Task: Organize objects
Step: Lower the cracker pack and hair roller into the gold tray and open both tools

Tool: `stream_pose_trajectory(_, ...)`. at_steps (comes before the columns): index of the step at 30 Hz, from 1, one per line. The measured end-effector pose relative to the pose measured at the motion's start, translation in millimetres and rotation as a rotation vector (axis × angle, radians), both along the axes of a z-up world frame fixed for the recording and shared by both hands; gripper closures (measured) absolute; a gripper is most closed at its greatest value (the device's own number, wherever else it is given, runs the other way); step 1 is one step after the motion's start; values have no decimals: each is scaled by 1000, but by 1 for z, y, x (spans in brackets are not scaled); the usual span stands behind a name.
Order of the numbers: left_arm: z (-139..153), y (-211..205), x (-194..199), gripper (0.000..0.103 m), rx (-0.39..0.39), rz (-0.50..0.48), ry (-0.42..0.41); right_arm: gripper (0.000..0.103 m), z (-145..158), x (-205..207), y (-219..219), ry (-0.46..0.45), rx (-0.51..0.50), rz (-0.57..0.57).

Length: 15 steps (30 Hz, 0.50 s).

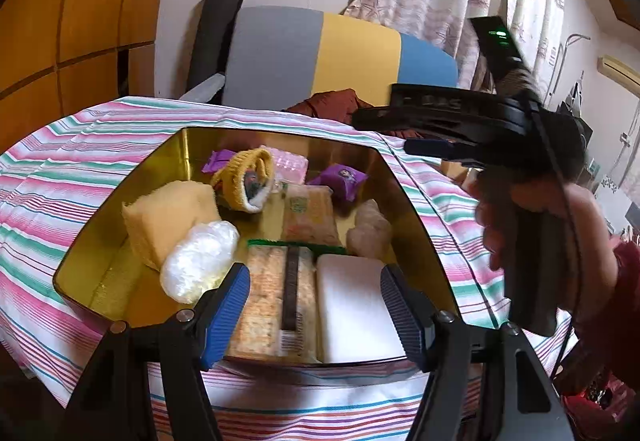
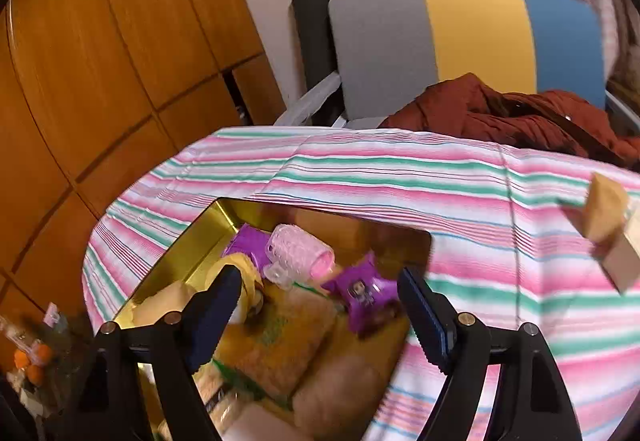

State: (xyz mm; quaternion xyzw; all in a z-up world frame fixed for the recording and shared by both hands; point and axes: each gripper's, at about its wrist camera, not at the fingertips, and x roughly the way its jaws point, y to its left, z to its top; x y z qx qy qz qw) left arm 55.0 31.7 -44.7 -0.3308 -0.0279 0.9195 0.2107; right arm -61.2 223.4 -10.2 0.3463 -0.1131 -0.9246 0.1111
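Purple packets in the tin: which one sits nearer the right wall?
The purple packet with the cartoon face, beside the cracker pack. The other packet lies at the back, behind the yellow sock.

Left wrist view: close above near edge of gold tin (image 1: 100,233), facing chair (image 1: 320,53). Right wrist view: right of tin, same heading. Shared: tin, striped cloth (image 2: 360,169), chair.

A tin (image 1: 404,193) is set on the table (image 1: 100,145), before a chair (image 1: 320,49). Within the tin, a sponge (image 1: 168,213) is placed at the left, crackers (image 1: 264,301) and a block (image 1: 352,305) at the near wall, and a sock (image 1: 248,177) toward the far wall. To the right of the tin, a box (image 2: 616,241) is seen on the table.
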Motion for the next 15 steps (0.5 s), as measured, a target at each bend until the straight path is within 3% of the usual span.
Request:
stream_pose_trajectory(7,2,15,12,34,-14,-35,8,21,-2,35,27,2,-55,-53)
stream_pose_trajectory(15,4,30,22,34,-17,-70,12,21,-13,62,51,-14,-23,-102)
